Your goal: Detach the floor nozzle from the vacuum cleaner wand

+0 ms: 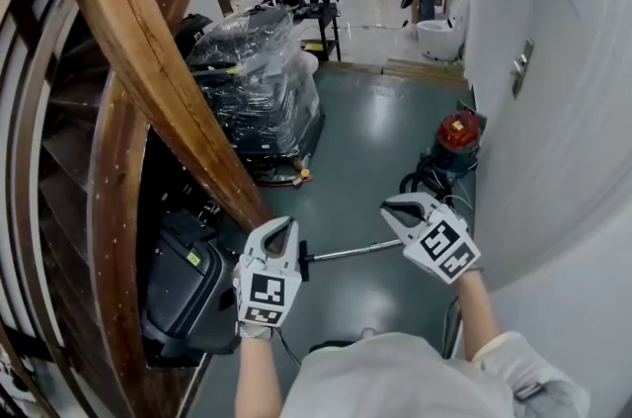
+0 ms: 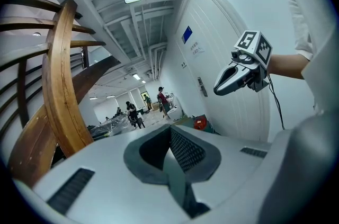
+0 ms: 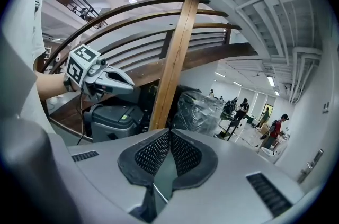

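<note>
A curved beam of pale varnished wood point(image 1: 148, 60), part of a sweeping stair frame, fills the left of the head view, facing a smooth white wall point(image 1: 573, 159) across a glossy grey-green floor point(image 1: 375, 139). A bulky load wrapped in crinkled clear plastic film point(image 1: 252, 80) stands on the floor beyond the beam, and a boxy dark grey plastic machine point(image 1: 188, 292) sits under the stair frame. By the wall stands the vacuum cleaner point(image 1: 457, 137), a squat drum with a rounded red top and a coiled black hose. Its thin, shiny metal wand point(image 1: 351, 252) lies flat on the floor between the two hands. A narrow black piece at the wand's left end, seemingly the floor nozzle point(image 1: 303, 261), is on it, just beside the left tongs point(image 1: 285, 226). Those pale grey tongs are clenched, their dimpled black pads pressed together on nothing. The right tongs point(image 1: 393, 207) are likewise clenched and empty, held above the wand's other end, and neither pair touches the wand.
</note>
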A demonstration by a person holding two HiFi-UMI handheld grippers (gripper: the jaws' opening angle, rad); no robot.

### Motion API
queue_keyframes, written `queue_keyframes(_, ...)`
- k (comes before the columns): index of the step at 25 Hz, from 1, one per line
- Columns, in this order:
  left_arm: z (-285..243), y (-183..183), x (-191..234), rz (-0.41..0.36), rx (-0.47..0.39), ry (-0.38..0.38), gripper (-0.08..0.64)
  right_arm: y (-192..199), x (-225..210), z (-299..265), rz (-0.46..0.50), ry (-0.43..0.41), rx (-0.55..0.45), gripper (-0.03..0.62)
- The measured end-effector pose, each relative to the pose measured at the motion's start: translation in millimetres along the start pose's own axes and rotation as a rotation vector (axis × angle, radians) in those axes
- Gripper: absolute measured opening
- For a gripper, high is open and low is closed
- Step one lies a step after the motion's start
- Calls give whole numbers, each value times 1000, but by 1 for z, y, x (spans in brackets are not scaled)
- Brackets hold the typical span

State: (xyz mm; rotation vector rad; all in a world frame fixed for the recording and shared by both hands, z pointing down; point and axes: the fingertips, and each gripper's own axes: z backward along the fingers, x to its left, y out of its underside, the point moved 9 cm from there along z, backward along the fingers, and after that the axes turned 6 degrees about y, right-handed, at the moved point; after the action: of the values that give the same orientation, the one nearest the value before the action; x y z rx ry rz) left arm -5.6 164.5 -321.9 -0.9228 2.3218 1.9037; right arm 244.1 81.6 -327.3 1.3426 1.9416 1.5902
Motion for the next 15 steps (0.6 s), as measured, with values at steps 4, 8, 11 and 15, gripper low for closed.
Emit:
queue_keyframes(4,-8,-3,4,0,6,-17,0,1,-11,-11,9,-15,5,31)
queue_keyframes(8,-18,0,12,11,17,-31,0,1,-21,-20,-11,-3,-25,31)
queue_keyframes(11,-24,4,17,11,25,-26,0,3,-24,-28,-13,-38,-31,31)
queue_keyframes(15,-37,12,34,15,26,-18,0,-1,-27,-46,1,-35,-36,31)
